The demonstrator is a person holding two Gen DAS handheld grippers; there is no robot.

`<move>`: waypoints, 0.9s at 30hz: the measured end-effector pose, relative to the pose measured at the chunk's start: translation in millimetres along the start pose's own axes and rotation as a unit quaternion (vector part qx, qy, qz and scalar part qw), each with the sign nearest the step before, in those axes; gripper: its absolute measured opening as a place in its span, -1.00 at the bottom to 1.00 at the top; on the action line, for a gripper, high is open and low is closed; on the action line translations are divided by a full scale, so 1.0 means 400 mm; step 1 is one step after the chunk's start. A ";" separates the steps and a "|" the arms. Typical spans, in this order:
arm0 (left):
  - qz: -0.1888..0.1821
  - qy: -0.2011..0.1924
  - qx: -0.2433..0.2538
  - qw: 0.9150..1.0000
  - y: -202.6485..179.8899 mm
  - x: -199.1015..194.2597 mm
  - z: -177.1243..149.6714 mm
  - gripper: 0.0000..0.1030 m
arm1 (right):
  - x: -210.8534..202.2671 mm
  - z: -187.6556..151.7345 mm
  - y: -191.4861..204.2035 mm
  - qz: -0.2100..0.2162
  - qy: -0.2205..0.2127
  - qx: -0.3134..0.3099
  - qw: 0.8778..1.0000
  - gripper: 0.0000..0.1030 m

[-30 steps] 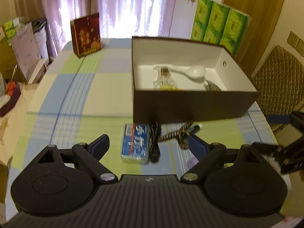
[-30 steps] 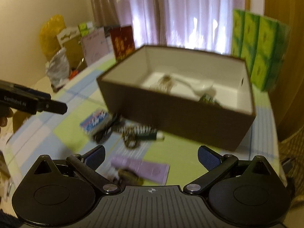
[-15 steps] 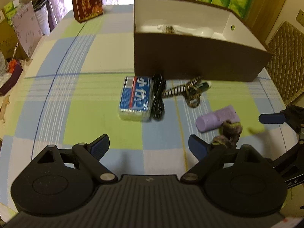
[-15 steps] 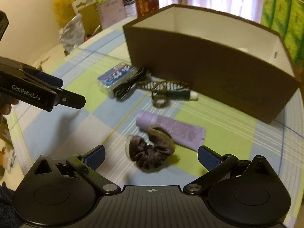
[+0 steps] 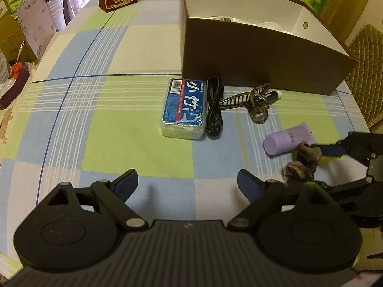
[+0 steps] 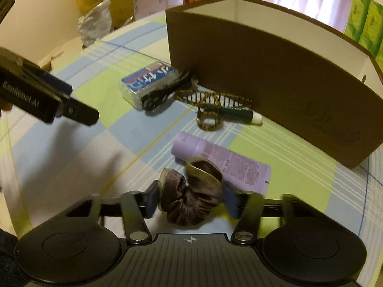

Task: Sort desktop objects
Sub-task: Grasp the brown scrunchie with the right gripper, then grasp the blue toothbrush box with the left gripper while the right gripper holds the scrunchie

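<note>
Brown box (image 5: 261,55) holds pale items, mostly hidden.

Black grippers, blue-padded fingers (image 5: 126,184), silver screws.

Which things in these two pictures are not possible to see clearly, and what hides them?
- Contents of the brown box: left wrist view shows only white bits over the front wall; right wrist view hides all.
- Small print on the purple tube: too small.
- Grip of the right claw on the brown scrunchie: motion blur, contact uncertain.
- Green pen: partly under the striped hair tie.
</note>
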State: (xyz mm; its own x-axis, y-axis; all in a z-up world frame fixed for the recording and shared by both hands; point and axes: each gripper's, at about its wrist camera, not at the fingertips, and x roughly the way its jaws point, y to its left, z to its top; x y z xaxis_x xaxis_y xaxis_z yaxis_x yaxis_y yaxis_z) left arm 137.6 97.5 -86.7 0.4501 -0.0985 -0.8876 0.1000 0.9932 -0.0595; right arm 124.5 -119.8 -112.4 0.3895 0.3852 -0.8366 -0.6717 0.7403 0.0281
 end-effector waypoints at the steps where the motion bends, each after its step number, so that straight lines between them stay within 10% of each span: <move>1: 0.000 0.000 0.001 1.000 0.001 0.004 0.002 0.70 | -0.001 -0.002 -0.002 -0.001 0.001 0.001 1.000 -0.35; 27: -0.041 0.002 0.067 0.997 0.029 0.180 0.187 0.05 | -0.153 -0.107 -0.264 -0.115 0.001 0.235 0.965 -0.50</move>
State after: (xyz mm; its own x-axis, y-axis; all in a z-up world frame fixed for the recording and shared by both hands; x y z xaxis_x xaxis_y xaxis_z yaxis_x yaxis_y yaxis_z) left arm 237.3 97.5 -117.0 0.4315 -0.1792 -0.8841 0.2543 0.9645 -0.0714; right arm 144.5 -245.3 -87.6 0.4931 0.1810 -0.8509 -0.2071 0.9744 0.0872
